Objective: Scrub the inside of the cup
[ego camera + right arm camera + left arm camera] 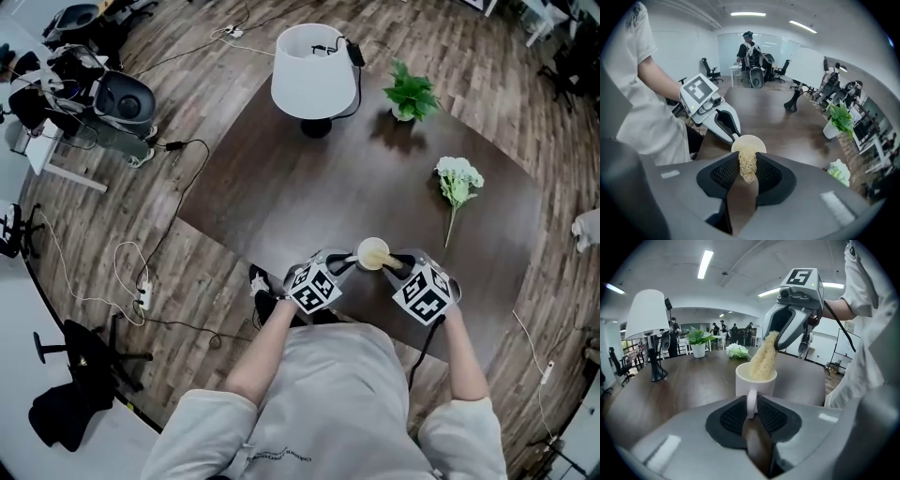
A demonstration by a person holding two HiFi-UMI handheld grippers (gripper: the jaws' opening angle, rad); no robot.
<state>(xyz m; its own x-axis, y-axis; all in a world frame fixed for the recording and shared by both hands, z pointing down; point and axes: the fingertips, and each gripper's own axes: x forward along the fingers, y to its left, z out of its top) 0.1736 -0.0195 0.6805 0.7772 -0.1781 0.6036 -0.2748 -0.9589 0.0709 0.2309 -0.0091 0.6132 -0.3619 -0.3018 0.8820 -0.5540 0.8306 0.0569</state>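
Note:
A cream cup (pixel 372 253) stands on the dark table near its front edge, between my two grippers. My left gripper (pixel 751 409) is shut on the cup's handle (pixel 751 401); the cup body (pixel 756 382) rises just beyond the jaws. My right gripper (pixel 747 171) is shut on a tan fibrous scrubber (pixel 747 165), whose far end dips into the cup's mouth (pixel 748 143). From the left gripper view the scrubber (pixel 765 359) slants down into the cup out of the right gripper (pixel 796 319). From the right gripper view the left gripper (pixel 710 115) touches the cup's far-left side.
On the dark table (pixel 309 202) stand a white-shaded lamp (pixel 313 73) at the back, a potted green plant (pixel 410 94) to its right, and a white flower bunch (pixel 457 183) at the right. Cables and an office chair (pixel 80 361) lie on the wood floor to the left.

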